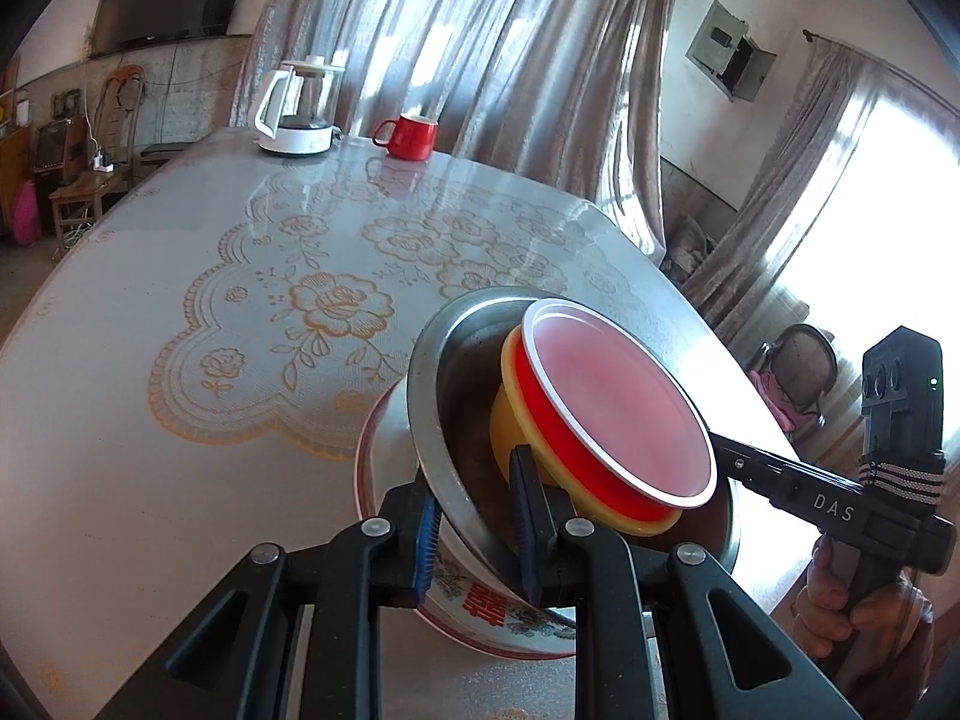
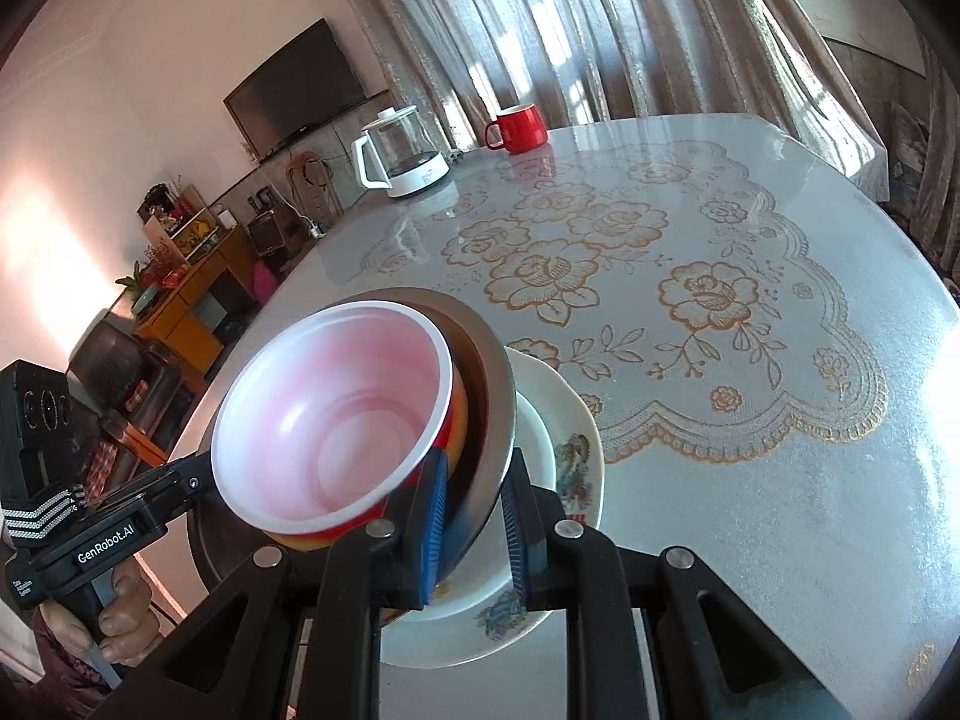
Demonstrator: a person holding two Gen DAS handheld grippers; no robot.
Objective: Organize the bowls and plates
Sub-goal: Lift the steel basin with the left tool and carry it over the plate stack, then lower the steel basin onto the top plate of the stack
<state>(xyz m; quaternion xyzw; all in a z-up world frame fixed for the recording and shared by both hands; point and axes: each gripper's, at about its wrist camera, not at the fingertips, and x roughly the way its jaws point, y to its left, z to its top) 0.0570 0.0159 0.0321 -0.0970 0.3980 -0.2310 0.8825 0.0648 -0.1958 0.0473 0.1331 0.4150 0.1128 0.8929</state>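
We are carrying the nested stack, red bowl in yellow bowl in steel bowl, above the table, left gripper and right gripper each pinching the steel rim, probably needing a level, matched lowering next.

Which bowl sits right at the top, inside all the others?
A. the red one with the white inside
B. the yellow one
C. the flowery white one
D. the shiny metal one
A: the red bowl with the white inside nests in the yellow bowl, which sits in the metal bowl, with the flowery white bowl underneath.
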